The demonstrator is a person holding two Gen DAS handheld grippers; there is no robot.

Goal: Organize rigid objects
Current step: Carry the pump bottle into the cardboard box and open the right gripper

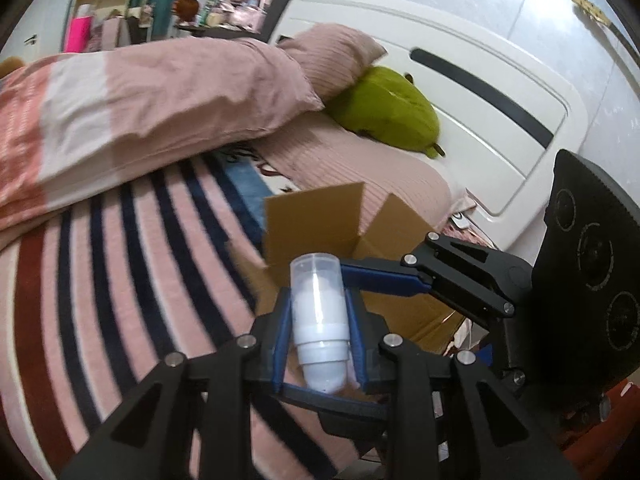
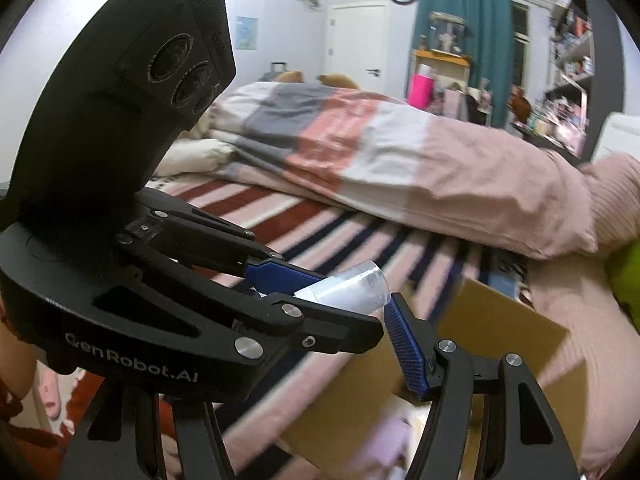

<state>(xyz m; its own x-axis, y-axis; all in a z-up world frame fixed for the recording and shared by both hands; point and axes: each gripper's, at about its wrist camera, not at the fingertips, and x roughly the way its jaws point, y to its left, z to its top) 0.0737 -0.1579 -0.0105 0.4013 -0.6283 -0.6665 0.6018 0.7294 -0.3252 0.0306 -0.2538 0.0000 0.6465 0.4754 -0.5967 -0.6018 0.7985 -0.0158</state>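
My left gripper (image 1: 319, 304) is shut on a white pump bottle (image 1: 319, 320) with a clear cap and holds it above the bed, just in front of an open cardboard box (image 1: 316, 220). The bottle also shows in the right wrist view (image 2: 352, 286), held between the left gripper's blue pads (image 2: 280, 274). My right gripper shows in the left wrist view, with one blue finger (image 1: 380, 280) reaching over the box. In its own view only its right blue pad (image 2: 406, 352) is visible; the left gripper's body hides the other, so its opening is unclear. The box (image 2: 472, 344) lies below it.
The box sits on a striped pink, navy and red blanket (image 1: 120, 260). A folded duvet (image 1: 160, 112), a pink pillow (image 1: 332, 56) and a green plush (image 1: 384, 108) lie behind it. A white headboard (image 1: 480, 112) stands at the right. Cluttered shelves stand beyond the bed.
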